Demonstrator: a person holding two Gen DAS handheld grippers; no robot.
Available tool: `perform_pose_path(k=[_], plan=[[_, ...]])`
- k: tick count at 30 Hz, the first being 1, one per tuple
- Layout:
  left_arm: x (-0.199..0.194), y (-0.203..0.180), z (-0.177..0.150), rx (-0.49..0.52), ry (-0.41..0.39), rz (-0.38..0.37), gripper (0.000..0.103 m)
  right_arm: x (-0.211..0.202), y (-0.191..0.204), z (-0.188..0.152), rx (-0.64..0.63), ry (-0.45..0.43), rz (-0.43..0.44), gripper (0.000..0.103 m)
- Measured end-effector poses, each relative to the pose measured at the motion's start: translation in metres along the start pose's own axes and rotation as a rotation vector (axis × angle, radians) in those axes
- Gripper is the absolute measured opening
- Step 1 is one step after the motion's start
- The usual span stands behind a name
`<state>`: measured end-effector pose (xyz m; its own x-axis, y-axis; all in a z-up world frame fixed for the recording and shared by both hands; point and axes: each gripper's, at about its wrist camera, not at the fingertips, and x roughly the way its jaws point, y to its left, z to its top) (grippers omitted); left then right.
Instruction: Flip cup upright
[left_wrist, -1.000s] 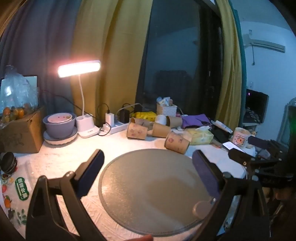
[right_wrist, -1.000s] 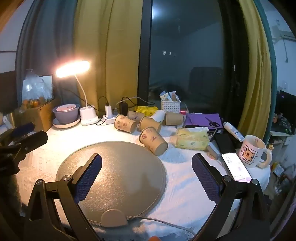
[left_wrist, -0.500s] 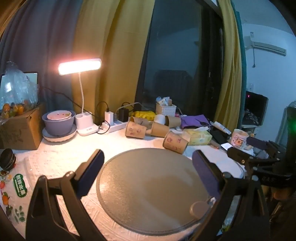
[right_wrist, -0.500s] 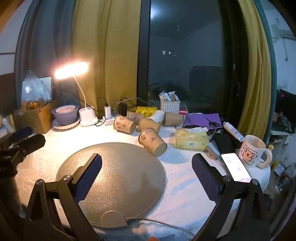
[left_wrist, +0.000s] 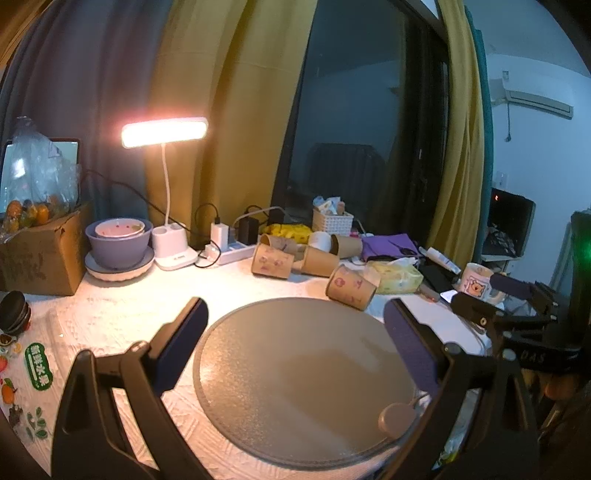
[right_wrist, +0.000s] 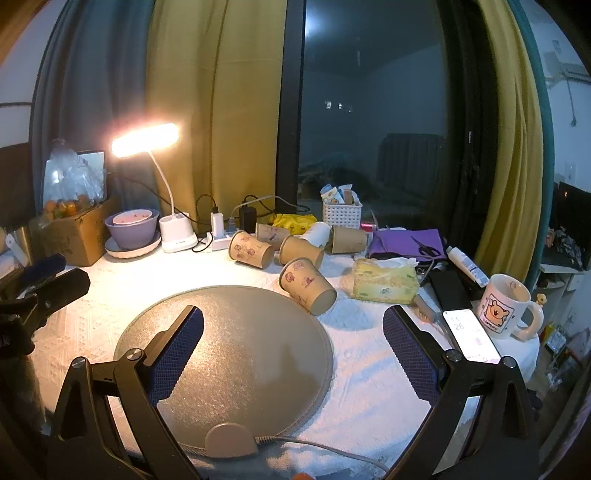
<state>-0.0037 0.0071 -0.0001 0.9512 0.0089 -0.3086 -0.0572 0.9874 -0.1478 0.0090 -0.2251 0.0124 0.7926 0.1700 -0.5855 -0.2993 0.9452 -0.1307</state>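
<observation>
From the left wrist, the left claw stands wide with nothing between its fingers, hovering over the round mat on the table. Ahead of it and a little to its right, the nearest paper cup lies on its side at the mat's far edge. More tipped cups lie farther ahead, near the power strip. The other tool shows off to the right, apart from everything.

From the right wrist, the right claw is also wide and empty above the same mat. The nearest paper cup lies straight ahead of it, well apart from both fingers, mouth turned toward the camera and right. A tissue pack sits just right of that cup, a mug far right.

By my reckoning, nothing is done yet: no cup stands upright, none is touched. Reaching, gripping and turning all remain.
</observation>
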Motion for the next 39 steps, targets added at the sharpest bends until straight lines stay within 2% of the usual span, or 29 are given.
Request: perform_pose_path(k=[39], plan=[[-0.0039, -0.0038, 0.0017, -0.012, -0.006, -0.005, 0.097, 0.0017, 0.0053, 0.003, -0.013, 0.004, 0.001, 0.1]])
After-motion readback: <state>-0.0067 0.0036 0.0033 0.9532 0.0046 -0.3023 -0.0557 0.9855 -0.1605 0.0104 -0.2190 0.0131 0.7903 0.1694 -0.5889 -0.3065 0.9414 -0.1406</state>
